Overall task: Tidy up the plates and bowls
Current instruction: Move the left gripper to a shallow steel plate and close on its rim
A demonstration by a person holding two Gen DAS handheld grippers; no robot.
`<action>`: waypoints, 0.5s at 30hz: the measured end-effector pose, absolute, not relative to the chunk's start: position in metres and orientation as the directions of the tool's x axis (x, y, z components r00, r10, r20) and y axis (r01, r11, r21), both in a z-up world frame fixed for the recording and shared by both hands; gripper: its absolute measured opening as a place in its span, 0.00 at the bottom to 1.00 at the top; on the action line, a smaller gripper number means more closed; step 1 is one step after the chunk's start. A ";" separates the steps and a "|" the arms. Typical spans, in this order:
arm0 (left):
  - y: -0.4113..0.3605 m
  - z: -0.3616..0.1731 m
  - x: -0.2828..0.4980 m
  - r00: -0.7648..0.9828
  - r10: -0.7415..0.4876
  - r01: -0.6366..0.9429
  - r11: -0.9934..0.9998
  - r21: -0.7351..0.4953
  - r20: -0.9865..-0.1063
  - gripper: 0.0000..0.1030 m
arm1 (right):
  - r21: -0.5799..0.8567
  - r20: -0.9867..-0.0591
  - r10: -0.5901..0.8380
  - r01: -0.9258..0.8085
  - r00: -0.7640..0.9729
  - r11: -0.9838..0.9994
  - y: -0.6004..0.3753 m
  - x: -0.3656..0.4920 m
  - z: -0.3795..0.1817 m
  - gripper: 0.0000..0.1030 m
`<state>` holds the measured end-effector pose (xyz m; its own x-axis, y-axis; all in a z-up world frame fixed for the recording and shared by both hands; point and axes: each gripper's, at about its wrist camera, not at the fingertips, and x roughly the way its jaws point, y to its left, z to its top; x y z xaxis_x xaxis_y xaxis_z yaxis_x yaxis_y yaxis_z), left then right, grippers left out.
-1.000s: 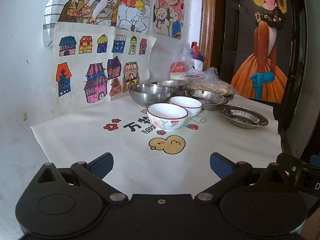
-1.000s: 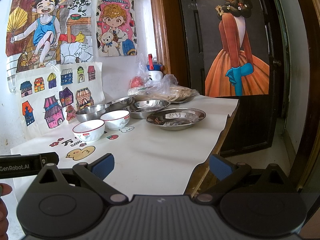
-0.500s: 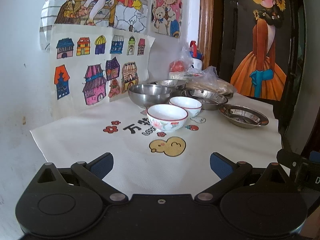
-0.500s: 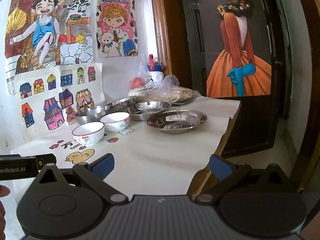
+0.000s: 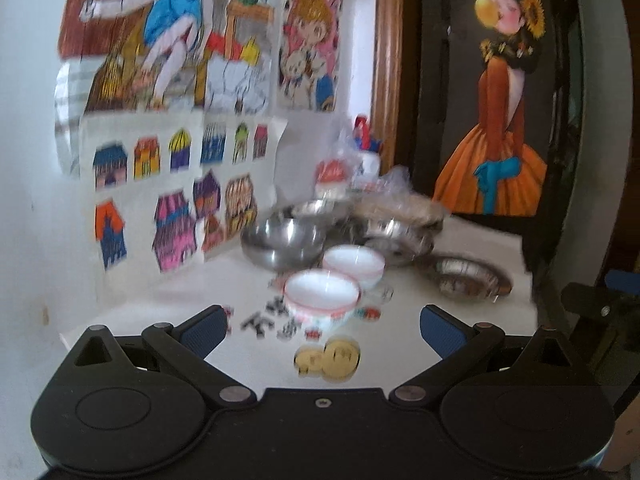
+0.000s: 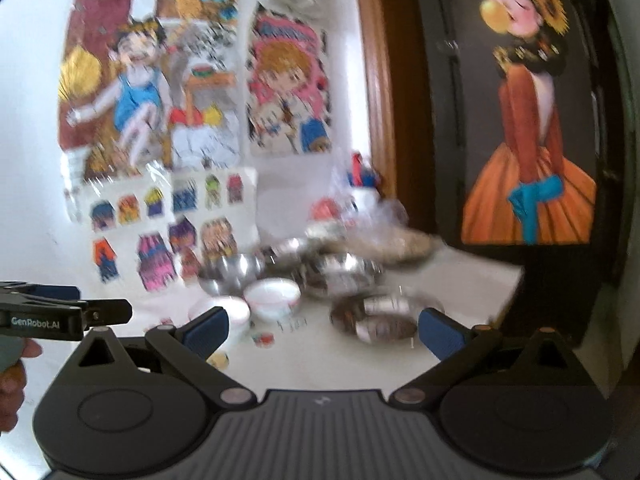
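Two white ceramic bowls with red rims sit mid-table, the nearer bowl (image 5: 322, 294) (image 6: 222, 312) in front of the farther bowl (image 5: 354, 266) (image 6: 273, 298). Behind them stands a deep steel bowl (image 5: 282, 242) (image 6: 232, 272), with a wider steel basin (image 5: 394, 238) (image 6: 340, 272) to its right and a shallow steel plate (image 5: 470, 280) (image 6: 380, 314) nearest the table's right edge. My left gripper (image 5: 322, 330) hangs open, well short of the bowls. My right gripper (image 6: 322, 330) is open too, nothing between its fingers. Both views are blurred.
A white cloth (image 5: 224, 300) with a yellow duck print covers the table. Plastic bags and a bottle (image 5: 370, 156) crowd the back corner. Drawings hang on the left wall; a dark door with a painted figure (image 5: 496, 132) stands right. The table's right edge drops off.
Both grippers have tilted upward, so the table and dishes sit lower in each view and more wall shows. The dishes have not moved. Both grippers stay open.
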<state>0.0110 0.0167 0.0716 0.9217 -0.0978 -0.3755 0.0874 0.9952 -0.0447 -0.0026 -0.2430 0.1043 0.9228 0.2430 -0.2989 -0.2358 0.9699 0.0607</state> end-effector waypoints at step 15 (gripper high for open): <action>0.057 0.200 0.129 0.920 -0.123 0.139 0.990 0.015 -0.373 0.99 | -0.052 -0.367 0.301 -0.342 0.880 0.938 -0.235 0.118 0.261 1.00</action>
